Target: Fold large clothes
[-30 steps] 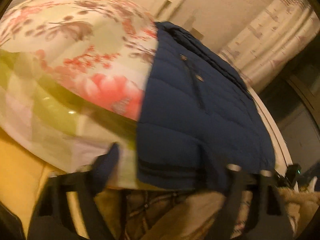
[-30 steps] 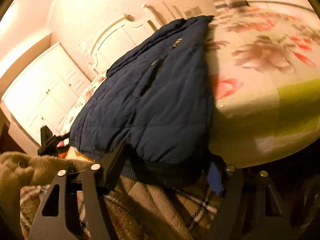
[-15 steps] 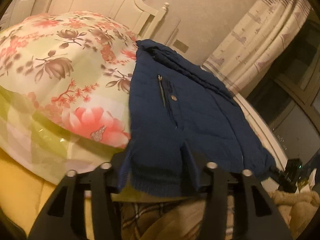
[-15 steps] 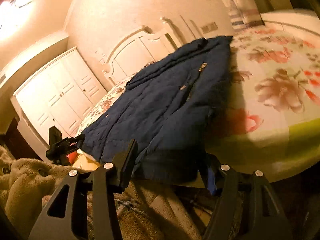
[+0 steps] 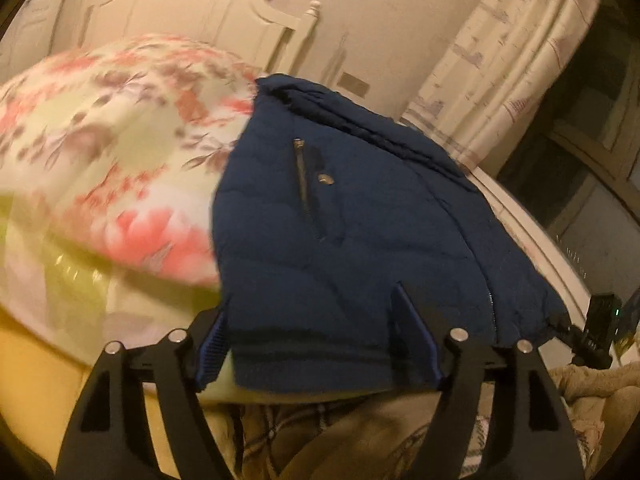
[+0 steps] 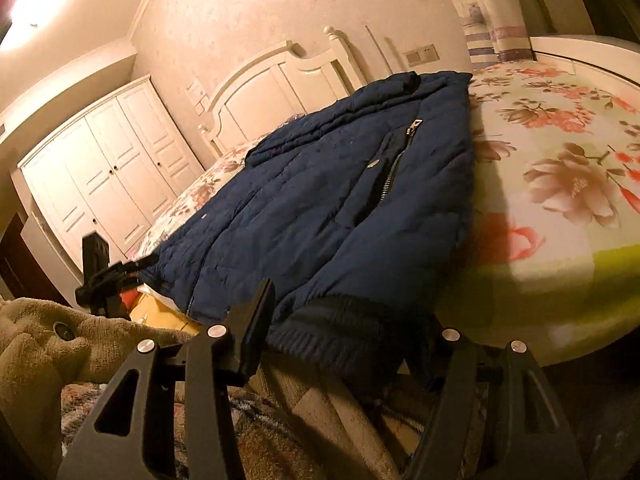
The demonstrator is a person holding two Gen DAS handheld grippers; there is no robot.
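1. The navy padded jacket [image 5: 360,220] is lying flat on the flowered bed [image 5: 120,152], hem hanging over the near edge.
2. The left hand-held gripper [image 5: 316,328] has just been opening around the hem; the right hand-held gripper [image 6: 344,328] is standing half open around the ribbed hem, seemingly not pinching.
3. It is looking soft, bulky and slippery; gripping the ribbed hem corners seems best.

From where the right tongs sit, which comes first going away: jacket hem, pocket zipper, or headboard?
1. Knit hem, between the right tongs.
2. Pocket zipper, midway up the jacket.
3. Headboard, against the far wall.
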